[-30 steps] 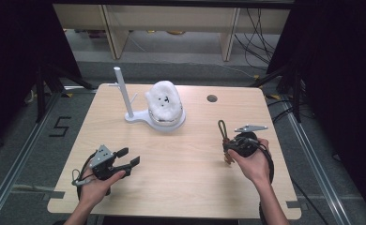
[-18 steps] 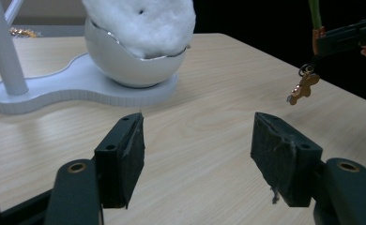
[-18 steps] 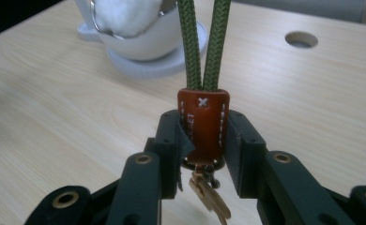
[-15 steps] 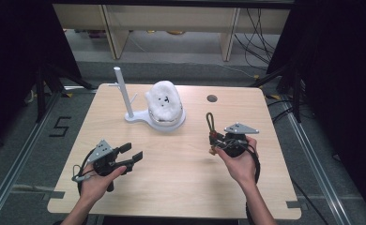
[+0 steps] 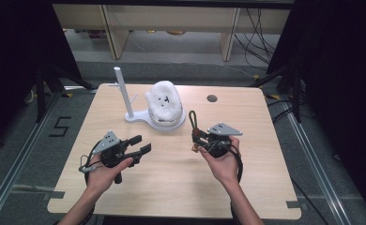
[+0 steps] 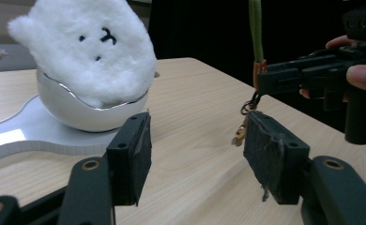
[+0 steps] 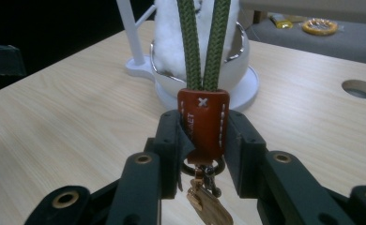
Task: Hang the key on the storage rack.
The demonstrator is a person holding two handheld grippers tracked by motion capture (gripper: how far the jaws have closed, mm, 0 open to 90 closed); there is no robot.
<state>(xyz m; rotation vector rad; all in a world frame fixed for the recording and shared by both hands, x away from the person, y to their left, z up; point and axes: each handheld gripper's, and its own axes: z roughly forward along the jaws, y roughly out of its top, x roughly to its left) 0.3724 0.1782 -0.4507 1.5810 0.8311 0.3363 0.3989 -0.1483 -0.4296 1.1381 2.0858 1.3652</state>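
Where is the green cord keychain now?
The right gripper holds the keychain by its brown leather tab, right of the fluffy white toy.

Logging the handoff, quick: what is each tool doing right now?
Left tool: open, holding nothing, jaws just closing slightly.
Right tool: shut on the keychain strap.

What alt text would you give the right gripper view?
The right gripper clamps the brown leather tab of a keychain, its green cord loop standing up and a brass charm hanging below. Behind on the wooden table stand a white stand and a fluffy white toy.
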